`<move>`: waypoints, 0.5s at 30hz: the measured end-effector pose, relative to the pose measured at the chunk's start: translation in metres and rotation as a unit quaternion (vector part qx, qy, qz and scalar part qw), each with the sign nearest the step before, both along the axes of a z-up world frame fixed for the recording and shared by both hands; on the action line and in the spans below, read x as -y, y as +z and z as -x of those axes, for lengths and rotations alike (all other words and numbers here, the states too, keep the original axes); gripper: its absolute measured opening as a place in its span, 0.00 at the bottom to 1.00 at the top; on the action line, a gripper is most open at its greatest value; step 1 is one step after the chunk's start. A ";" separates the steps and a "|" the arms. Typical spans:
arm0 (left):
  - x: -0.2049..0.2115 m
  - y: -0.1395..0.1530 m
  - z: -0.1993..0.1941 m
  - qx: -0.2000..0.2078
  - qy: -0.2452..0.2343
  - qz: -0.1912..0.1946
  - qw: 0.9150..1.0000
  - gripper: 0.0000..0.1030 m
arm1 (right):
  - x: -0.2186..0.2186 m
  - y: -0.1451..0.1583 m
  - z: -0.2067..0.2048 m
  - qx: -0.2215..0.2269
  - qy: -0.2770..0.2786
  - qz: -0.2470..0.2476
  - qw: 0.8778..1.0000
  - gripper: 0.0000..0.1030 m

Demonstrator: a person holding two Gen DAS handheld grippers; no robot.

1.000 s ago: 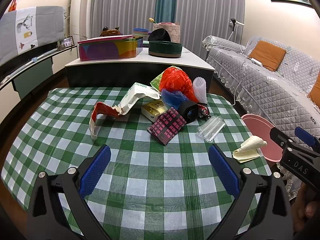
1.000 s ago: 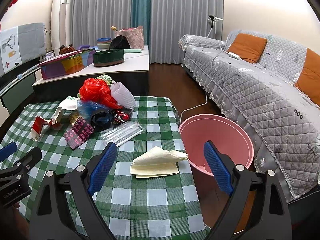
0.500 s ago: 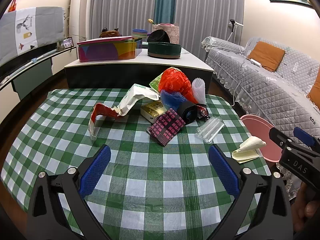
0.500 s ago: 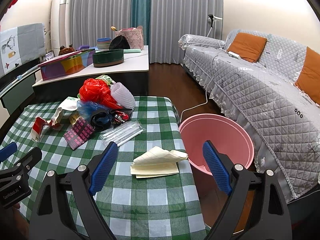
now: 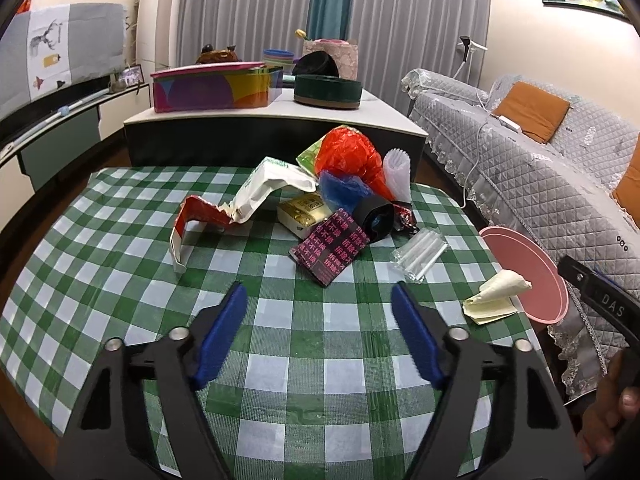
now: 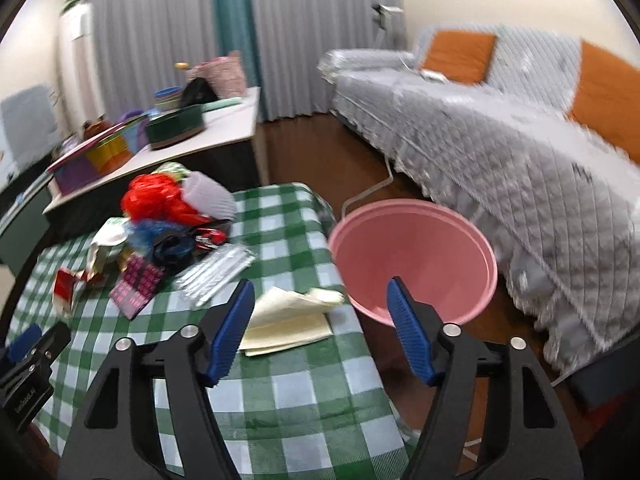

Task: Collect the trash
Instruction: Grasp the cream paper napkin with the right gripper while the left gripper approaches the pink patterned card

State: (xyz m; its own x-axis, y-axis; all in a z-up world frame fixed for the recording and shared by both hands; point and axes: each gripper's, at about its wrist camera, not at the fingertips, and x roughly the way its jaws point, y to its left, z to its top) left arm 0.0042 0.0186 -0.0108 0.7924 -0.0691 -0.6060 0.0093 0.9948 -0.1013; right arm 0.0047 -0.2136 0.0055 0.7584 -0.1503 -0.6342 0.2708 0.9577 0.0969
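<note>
Paper [image 6: 288, 320] lies just beyond right claw [image 6: 320, 304], its jaws apart, just narrowing.

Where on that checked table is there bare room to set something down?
Bare cloth spans the table's near half, from the torn red carton across to the folded paper. The far middle is crowded, around the red bag.

Glossy checked tablecloth [image 5: 120, 264], crinkled plastic wrappers [image 5: 348, 160]
</note>
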 end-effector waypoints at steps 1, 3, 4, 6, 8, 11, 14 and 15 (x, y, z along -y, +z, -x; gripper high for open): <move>0.000 -0.002 -0.003 -0.004 0.002 0.002 1.000 0.63 | 0.003 -0.004 -0.001 -0.004 -0.004 -0.005 1.000 0.65; -0.003 -0.006 -0.006 -0.010 0.005 0.007 1.000 0.58 | 0.003 -0.010 -0.005 -0.014 0.000 -0.012 1.000 0.65; -0.005 -0.008 -0.007 -0.013 0.006 0.008 1.000 0.55 | 0.002 -0.014 -0.008 -0.018 0.005 -0.016 1.000 0.65; -0.007 -0.012 -0.011 -0.019 0.007 0.012 1.000 0.51 | 0.000 -0.019 -0.011 -0.023 0.011 -0.021 0.999 0.65; -0.010 -0.016 -0.016 -0.023 0.007 0.014 1.000 0.48 | -0.001 -0.023 -0.018 -0.030 0.019 -0.035 0.999 0.66; -0.012 -0.021 -0.024 -0.028 0.011 0.016 0.999 0.43 | -0.001 -0.031 -0.029 -0.044 0.023 -0.053 0.997 0.66; -0.016 -0.027 -0.035 -0.035 0.019 0.019 0.999 0.40 | -0.001 -0.040 -0.041 -0.061 0.024 -0.070 0.995 0.66; -0.018 -0.028 -0.038 -0.037 0.020 0.021 0.999 0.40 | -0.001 -0.043 -0.045 -0.067 0.025 -0.077 0.994 0.66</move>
State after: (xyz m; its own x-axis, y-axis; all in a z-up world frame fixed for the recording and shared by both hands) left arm 0.0418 0.0361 -0.0388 0.7484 -0.0644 -0.6601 -0.0400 0.9891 -0.1420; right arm 0.0499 -0.2124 -0.0374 0.6701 -0.0077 -0.7422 0.2430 0.9471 0.2096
